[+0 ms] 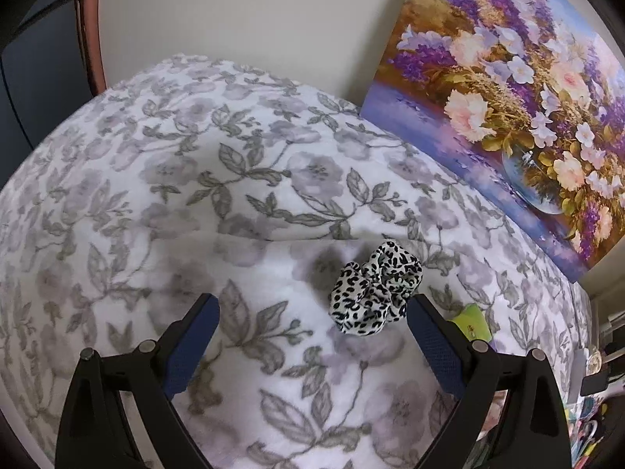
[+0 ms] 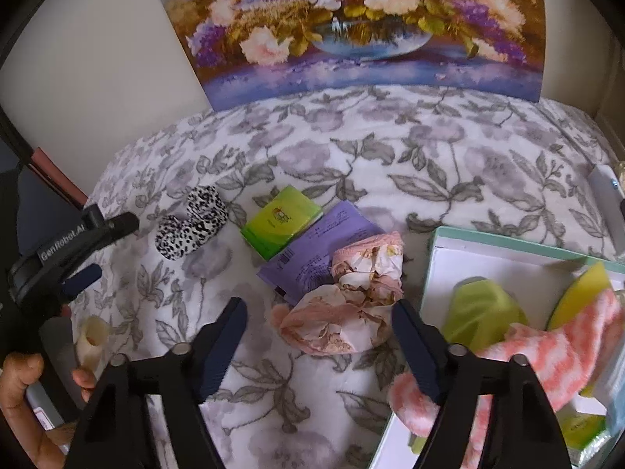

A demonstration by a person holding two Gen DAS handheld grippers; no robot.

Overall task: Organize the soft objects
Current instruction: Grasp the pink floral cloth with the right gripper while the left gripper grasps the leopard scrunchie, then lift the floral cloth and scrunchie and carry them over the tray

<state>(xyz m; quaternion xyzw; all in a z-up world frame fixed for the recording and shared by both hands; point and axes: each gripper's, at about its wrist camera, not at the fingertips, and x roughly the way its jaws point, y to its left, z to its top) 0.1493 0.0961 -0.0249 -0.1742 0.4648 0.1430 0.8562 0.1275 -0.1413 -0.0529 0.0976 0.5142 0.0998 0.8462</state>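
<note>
A black-and-white leopard-print scrunchie [image 1: 375, 287] lies on the floral blanket [image 1: 195, 179]. My left gripper [image 1: 312, 308] stands open over it, and the scrunchie sits just inside the right finger [image 1: 429, 336]. In the right wrist view the scrunchie [image 2: 191, 226] lies at the left with the left gripper [image 2: 111, 248] beside it. A crumpled pink floral cloth [image 2: 347, 305] lies between the fingers of my open right gripper [image 2: 320, 308]. It is close to the right finger, and a gap separates it from the left one.
A green packet [image 2: 281, 226] and a purple packet [image 2: 320, 250] lie behind the pink cloth. A teal-rimmed white box [image 2: 508, 240] at the right holds a green cloth [image 2: 480, 312], a yellow sponge [image 2: 582, 293] and a pink fuzzy cloth [image 2: 547, 359]. A flower painting [image 2: 351, 19] leans on the wall.
</note>
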